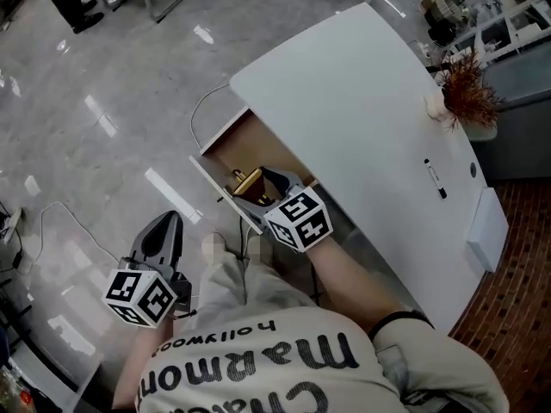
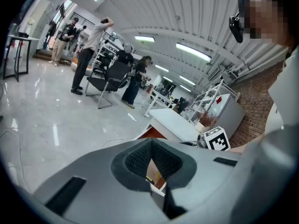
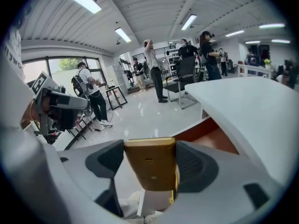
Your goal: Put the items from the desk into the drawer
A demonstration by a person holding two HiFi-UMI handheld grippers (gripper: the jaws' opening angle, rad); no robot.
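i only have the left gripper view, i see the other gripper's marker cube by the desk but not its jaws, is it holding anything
Observer: Yes. The right gripper is shut on a flat yellow item, plain in its own view.
Operator: where is that relative to the drawer
Observer: In the head view it is held over the open drawer. I cannot tell whether the item touches the bottom.
Operator: anything on the desk to collect
Observer: A black pen lies on the white desk, toward the end away from the drawer.
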